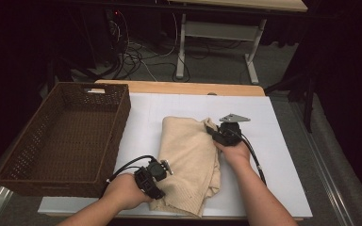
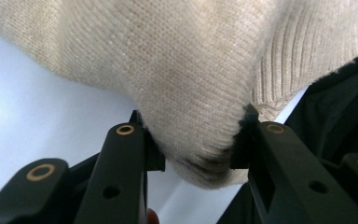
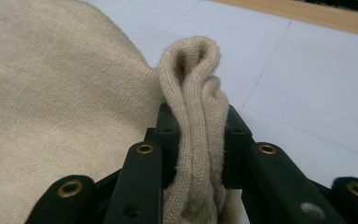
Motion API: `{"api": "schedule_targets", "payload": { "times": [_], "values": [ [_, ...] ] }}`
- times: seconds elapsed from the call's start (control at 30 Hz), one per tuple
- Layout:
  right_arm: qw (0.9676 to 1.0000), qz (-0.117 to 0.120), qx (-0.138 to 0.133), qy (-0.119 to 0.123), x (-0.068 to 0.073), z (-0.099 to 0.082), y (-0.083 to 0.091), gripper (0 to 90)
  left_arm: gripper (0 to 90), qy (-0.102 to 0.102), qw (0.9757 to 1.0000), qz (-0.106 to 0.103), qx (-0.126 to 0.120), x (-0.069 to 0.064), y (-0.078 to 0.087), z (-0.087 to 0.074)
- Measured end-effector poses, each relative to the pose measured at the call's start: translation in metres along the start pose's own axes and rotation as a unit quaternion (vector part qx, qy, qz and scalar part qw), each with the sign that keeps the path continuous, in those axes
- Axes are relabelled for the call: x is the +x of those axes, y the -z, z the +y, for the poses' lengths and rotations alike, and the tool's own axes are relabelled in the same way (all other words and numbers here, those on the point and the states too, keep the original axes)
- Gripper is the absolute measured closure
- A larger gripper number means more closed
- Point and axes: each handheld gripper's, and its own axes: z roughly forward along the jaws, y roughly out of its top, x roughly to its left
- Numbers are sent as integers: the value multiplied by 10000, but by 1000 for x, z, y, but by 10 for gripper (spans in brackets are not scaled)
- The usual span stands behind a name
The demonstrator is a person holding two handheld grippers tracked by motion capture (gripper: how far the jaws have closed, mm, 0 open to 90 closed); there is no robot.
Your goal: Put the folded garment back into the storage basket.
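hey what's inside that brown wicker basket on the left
Nothing shows inside the basket: its woven floor looks bare in the high view. The strip of floor just behind its near wall is hidden. The beige sweater lies beside it on the white sheet.

A beige knitted sweater (image 1: 188, 162) lies folded on the white table cover, just right of the woven basket, stretching from the middle of the cover to its near edge. Its fine knit is soft and rumpled, with a ribbed hem (image 2: 303, 56). A bunched fold at its near left corner and a doubled-over fold (image 3: 196, 116) at its far right corner are each pinched up.
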Motion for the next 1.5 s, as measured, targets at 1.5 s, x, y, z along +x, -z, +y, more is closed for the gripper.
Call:
{"api": "schedule_targets", "payload": {
  "times": [1.5],
  "values": [
    [9977,143,-466,479,58,39,2,754,666,220,9970,546,511,16,58,-31]
  ]
}}
